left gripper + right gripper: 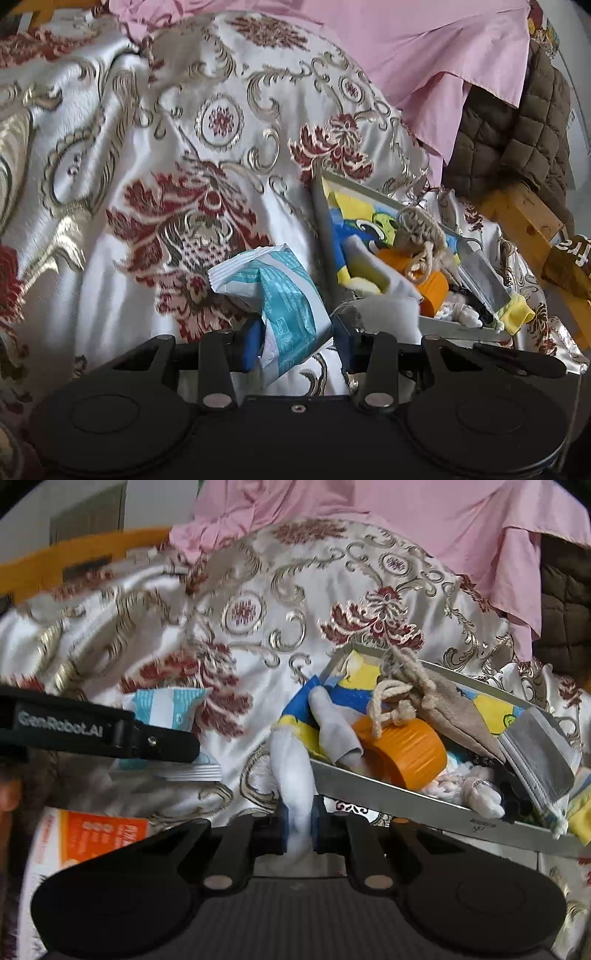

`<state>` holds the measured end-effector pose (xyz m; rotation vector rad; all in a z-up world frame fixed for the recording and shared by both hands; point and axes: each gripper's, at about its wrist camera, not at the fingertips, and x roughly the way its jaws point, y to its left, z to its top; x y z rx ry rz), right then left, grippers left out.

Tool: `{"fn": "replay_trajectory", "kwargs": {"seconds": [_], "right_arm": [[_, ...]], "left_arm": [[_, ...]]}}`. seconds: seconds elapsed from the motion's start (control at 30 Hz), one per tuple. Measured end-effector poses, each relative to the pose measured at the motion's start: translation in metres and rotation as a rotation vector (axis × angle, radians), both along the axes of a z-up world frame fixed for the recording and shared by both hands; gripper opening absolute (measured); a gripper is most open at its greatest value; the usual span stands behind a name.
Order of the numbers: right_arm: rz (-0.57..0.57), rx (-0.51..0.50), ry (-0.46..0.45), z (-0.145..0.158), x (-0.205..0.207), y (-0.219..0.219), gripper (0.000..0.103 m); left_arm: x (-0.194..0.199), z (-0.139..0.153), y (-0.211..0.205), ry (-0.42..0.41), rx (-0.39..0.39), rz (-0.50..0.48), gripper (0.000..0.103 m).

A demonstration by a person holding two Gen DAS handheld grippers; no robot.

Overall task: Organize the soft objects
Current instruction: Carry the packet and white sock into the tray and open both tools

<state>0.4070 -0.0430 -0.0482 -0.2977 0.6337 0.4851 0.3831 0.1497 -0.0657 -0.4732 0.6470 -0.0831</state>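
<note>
Holding two soft things at once, I have each gripper busy. My left gripper [295, 332] pinches a crinkled white-and-teal plastic wipes packet [280, 295] by its lower edge, so the packet stands up and leans toward eleven o'clock in the left wrist view, clear of the cloth beneath. I judge I am keeping it raised so that it can travel to the tray without dragging.

My right gripper [299, 827] is pressed together on a limp white fabric piece, probably a sock or glove [295, 775], which climbs from the blue pads toward one o'clock and drapes over the near rim of the shallow grey metal tray with a yellow-and-blue cartoon lining [388, 794]. Gripping the low end lets the rest hang over the rim; whether I am drawing it out or feeding it in I cannot tell.

That tray sits tilted at about two o'clock and is already crowded: a beige drawstring pouch with thick cord [424, 698] lies over a ribbed orange plastic cap [406, 753], a grey flat sachet [543, 753] leans at three o'clock, and knotted white cotton rope [476, 790] lies near the rim.

Everything rests on a bed, covered by a cream satin spread with red flowers and gold scrolls [129, 166], rumpled and yielding, so the tray can tip easily. A pink sheet [406, 55] is heaped at twelve o'clock, a brown quilted jacket [517, 129] over a yellow wooden frame [524, 218] at two. An orange-and-white printed pack [96, 834] lies at eight o'clock in the right wrist view.
</note>
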Motion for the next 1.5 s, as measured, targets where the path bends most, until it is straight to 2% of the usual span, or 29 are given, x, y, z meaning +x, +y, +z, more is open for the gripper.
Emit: {"fn": "replay_trajectory", "kwargs": {"seconds": [0.37,0.5,0.67,0.77,0.93,1.1,1.23,1.3,1.5], "right_arm": [[-0.023,0.111,-0.028,0.014,-0.008,-0.029,0.013],[-0.051,0.173,-0.055,0.025,0.000,-0.038,0.013],[-0.128,0.302,-0.076,0.043,0.030,-0.057,0.013],[-0.198,0.377,-0.075,0.049,0.050,-0.074,0.013],[-0.308,0.428,-0.079,0.047,0.077,-0.110,0.013],[-0.433,0.484,-0.086,0.043,0.102,-0.147,0.013],[-0.477,0.526,-0.067,0.039,0.116,-0.169,0.013],[-0.492,0.549,-0.049,0.034,0.120,-0.179,0.013],[-0.518,0.590,-0.001,0.030,0.126,-0.192,0.017]], "left_arm": [[-0.007,0.016,-0.009,-0.058,0.094,0.014,0.043],[-0.009,0.021,-0.010,-0.081,0.091,0.024,0.043],[-0.008,0.043,-0.013,-0.176,0.066,0.057,0.043],[0.010,0.056,-0.024,-0.216,0.057,0.047,0.043],[0.062,0.074,-0.058,-0.260,0.101,-0.051,0.043],[0.117,0.085,-0.098,-0.240,0.131,-0.149,0.043],[0.155,0.078,-0.132,-0.164,0.148,-0.237,0.043],[0.164,0.074,-0.146,-0.141,0.167,-0.265,0.044],[0.179,0.058,-0.178,-0.088,0.286,-0.333,0.044]]}}
